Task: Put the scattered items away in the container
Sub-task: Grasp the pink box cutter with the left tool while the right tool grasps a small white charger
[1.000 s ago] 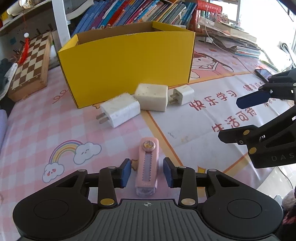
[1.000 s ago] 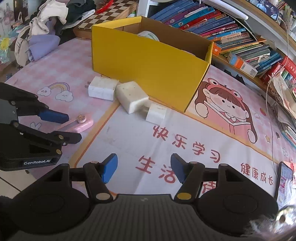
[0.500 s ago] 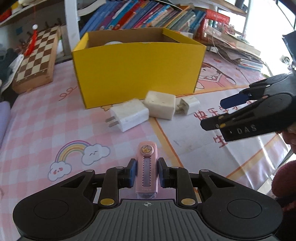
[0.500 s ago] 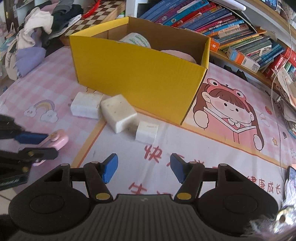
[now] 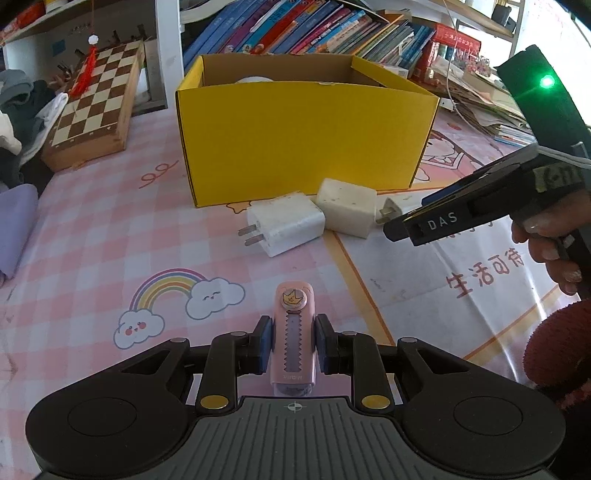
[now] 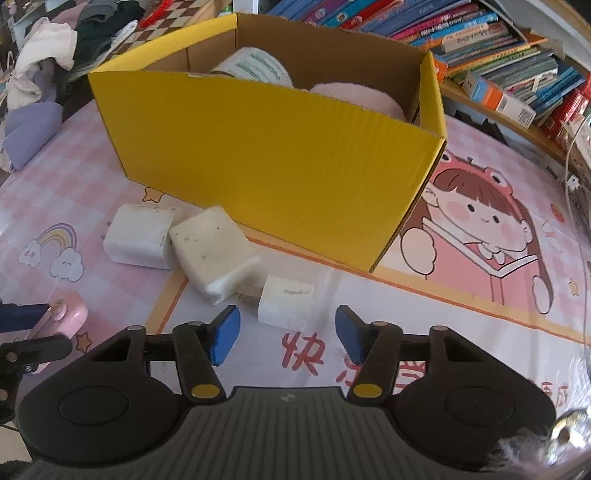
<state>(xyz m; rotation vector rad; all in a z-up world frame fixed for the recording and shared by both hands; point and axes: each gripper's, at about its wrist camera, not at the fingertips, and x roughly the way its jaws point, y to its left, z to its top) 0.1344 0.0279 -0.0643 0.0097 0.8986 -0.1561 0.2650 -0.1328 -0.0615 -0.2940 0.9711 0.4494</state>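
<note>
Yellow corrugated cardboard box point(image 6: 273, 162), rectangular, open-topped, brown inside, standing on pink checked cartoon-printed tablecloth point(image 5: 96, 236); holding a white roll with green print point(image 6: 258, 66) and a soft pink rounded item point(image 6: 354, 96).

Three white plastic plug adapters lying just before the box's front wall: large one point(image 5: 284, 223), blocky, two metal prongs pointing away from the box; speckled cream one point(image 5: 347, 212), touching it; small one point(image 6: 286, 301), sitting just ahead of the right gripper point(image 6: 286, 334).

Pink oblong utility knife point(image 5: 293, 339), smooth plastic, crown badge, toothed slider track; being clamped between blue pads of left gripper point(image 5: 293, 345), lying low over the tablecloth.

Right gripper jaws narrowing, pads touching nothing, small adapter just beyond the tips.

Wooden chessboard case point(image 5: 96, 110), books point(image 5: 295, 29) lining the shelf behind.
</note>
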